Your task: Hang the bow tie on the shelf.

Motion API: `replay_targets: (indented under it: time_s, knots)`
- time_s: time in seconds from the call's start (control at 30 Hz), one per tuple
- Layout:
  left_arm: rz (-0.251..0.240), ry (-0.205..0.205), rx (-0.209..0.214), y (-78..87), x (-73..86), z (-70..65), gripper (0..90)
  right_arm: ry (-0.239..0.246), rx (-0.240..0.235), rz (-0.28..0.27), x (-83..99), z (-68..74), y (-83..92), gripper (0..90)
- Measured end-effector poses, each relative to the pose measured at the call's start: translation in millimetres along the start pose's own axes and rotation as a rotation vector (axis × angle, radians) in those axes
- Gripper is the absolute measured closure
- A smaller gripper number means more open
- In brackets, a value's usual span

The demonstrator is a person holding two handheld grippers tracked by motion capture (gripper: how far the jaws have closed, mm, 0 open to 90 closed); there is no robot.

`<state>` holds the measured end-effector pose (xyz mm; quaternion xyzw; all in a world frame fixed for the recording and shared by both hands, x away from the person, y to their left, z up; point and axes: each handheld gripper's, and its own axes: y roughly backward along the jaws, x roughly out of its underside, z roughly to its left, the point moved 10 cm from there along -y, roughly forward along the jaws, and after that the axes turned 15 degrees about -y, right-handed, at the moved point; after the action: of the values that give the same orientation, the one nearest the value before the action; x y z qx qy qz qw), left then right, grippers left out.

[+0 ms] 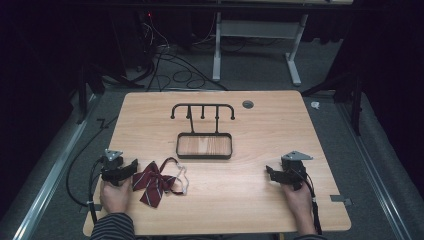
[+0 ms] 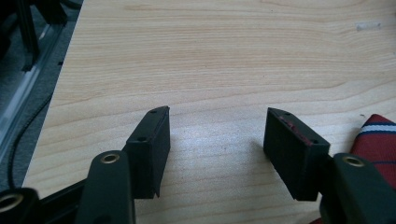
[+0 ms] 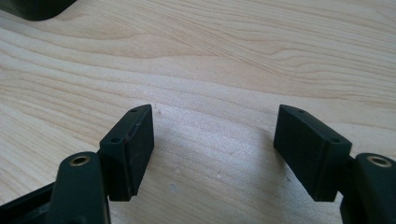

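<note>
A dark red bow tie [image 1: 154, 182] with white and navy stripes lies on the wooden table [image 1: 260, 120], its thin strap [image 1: 181, 175] looped to the right. My left gripper [image 1: 131, 167] rests just left of the bow tie, jaws spread wide with bare wood between them. In the left gripper view my left gripper [image 2: 217, 135] is open and the bow tie [image 2: 379, 140] peeks in at the right edge, beside the right jaw. My right gripper [image 1: 269, 172] sits near the table's right front; in the right gripper view my right gripper [image 3: 215, 135] stands open over bare wood.
A black wire rack with hooks [image 1: 202, 111] stands over a black-rimmed tray [image 1: 204, 155] at the table's middle. A round grommet [image 1: 247, 104] sits at the back. Cables [image 1: 170, 70] and table legs lie on the floor beyond.
</note>
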<state>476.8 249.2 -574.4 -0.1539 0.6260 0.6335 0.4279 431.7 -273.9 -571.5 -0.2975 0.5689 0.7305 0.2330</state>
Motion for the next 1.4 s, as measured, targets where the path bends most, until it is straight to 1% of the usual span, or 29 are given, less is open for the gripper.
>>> replay_targets:
  time_s: [0.03,0.27,0.5,0.7,0.73,0.83,1.07,1.13,1.4]
  knots:
    - [0.002,-0.006,-0.004,-0.4,-0.2,-0.6,41.1,0.0,0.0,0.0,0.0,0.0,0.0,30.0]
    - [0.0,-0.004,-0.003,-0.7,-0.6,-1.1,39.6,0.0,0.0,0.0,0.0,0.0,0.0,30.0]
    - [0.007,-0.01,0.001,-0.2,0.1,-1.7,37.9,0.001,-0.001,0.0,0.0,0.1,0.0,30.0]
    - [0.0,0.005,0.01,0.5,0.0,-1.2,39.0,0.002,-0.001,0.0,-0.1,0.1,-0.1,30.0]
    - [0.001,0.001,0.002,0.2,-0.1,-1.3,39.1,0.003,-0.001,0.0,-0.1,0.1,-0.1,30.0]
    - [0.006,-0.006,-0.004,0.3,0.2,-1.4,39.3,0.001,-0.001,0.0,0.0,0.1,0.0,30.0]
    - [0.002,0.003,-0.004,1.1,0.7,-0.2,41.1,0.0,-0.001,0.0,-0.1,0.2,-0.1,30.0]
    - [-0.004,0.016,-0.002,1.4,0.6,0.3,41.5,0.0,0.0,0.0,-0.1,0.1,-0.1,30.1]
    - [-0.014,0.033,-0.002,3.8,0.4,2.7,42.3,0.0,0.001,0.0,-0.2,-0.1,-0.1,30.2]
